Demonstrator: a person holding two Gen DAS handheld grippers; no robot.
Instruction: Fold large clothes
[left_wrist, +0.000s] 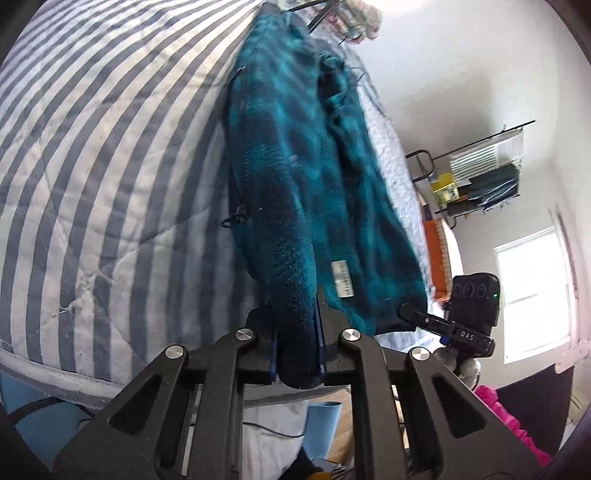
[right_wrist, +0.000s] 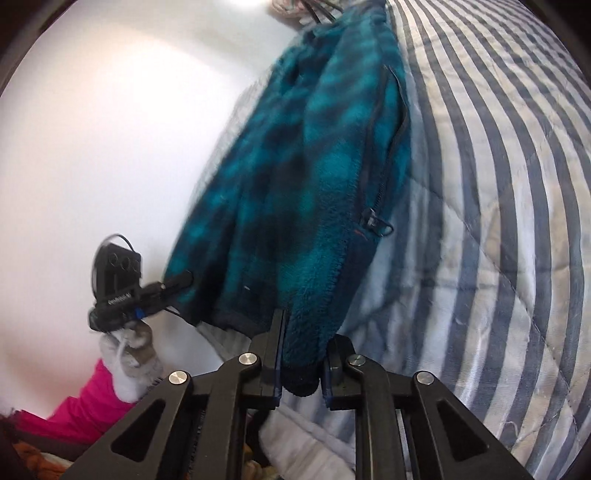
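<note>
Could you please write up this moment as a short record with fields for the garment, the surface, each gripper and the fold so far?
garment: teal plaid fleece jacket, lying lengthwise
surface: striped quilt on a bed
left gripper: shut on the jacket's near hem
right gripper: shut on the same hem, further along
zipper pull: on the side toward the quilt's middle
fold: not yet made

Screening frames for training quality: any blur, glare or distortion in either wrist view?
Left wrist view: fisheye bends the blue-and-white striped quilt; the bright window is blown out; the teal plaid fleece jacket is smeared at its right edge. Right wrist view: the jacket is softly blurred, the white wall glares at top, and the quilt stripes curve strongly.
</note>
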